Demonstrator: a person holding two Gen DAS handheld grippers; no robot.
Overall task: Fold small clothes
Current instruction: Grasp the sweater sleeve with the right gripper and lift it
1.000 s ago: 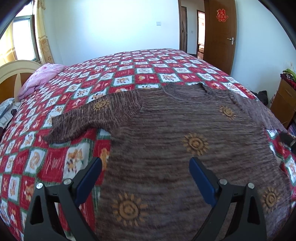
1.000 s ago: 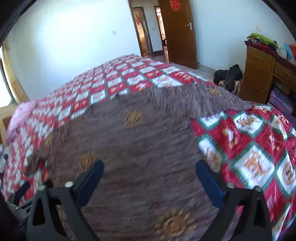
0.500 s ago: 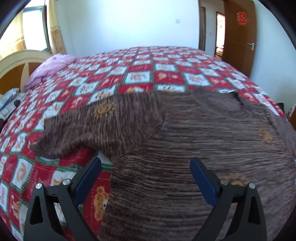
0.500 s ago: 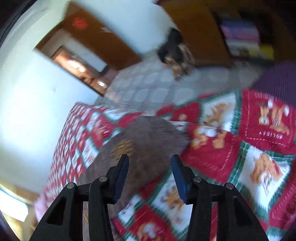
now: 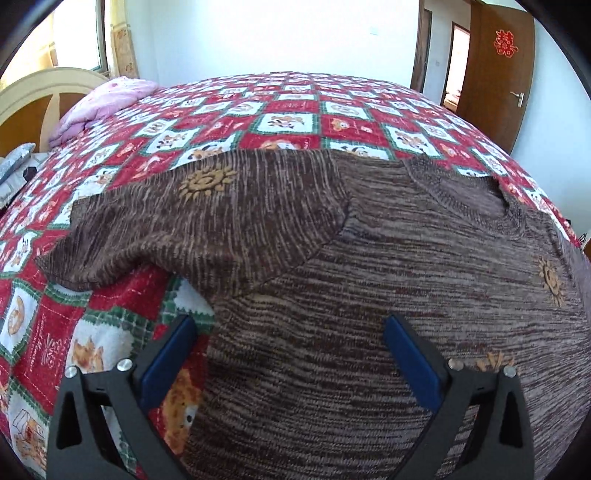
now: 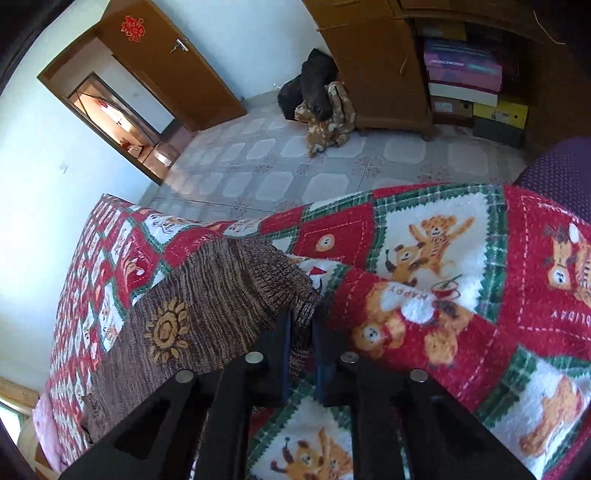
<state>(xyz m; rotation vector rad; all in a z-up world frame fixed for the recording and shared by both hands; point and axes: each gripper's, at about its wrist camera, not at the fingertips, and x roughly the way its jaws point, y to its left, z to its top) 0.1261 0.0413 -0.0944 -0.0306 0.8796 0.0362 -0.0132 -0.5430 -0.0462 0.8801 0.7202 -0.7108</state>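
place: home bedroom | bed point(image 5: 295, 110) w/ red-green teddy-bear patchwork bedspread | cream headboard point(image 5: 40, 92) + pink pillow point(image 5: 107, 99) | curtained window point(image 5: 92, 37) | wooden door point(image 6: 173, 62) w/ red paper cutout point(image 6: 132, 27) | tiled floor point(image 6: 314, 162) | wooden cabinet point(image 6: 376, 66), stacked shoeboxes point(image 6: 465, 81) | clothes heap on floor point(image 6: 321, 103)

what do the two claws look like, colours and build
Both match. The left claw has two black plastic fingers with triangular cut-outs in their bases, round silver bolt heads on top, and flat blue pads on the inner faces. The right claw shows the same black frame, silver bolts and thin blue pad edges. No cables, markings or sleeves are in view.
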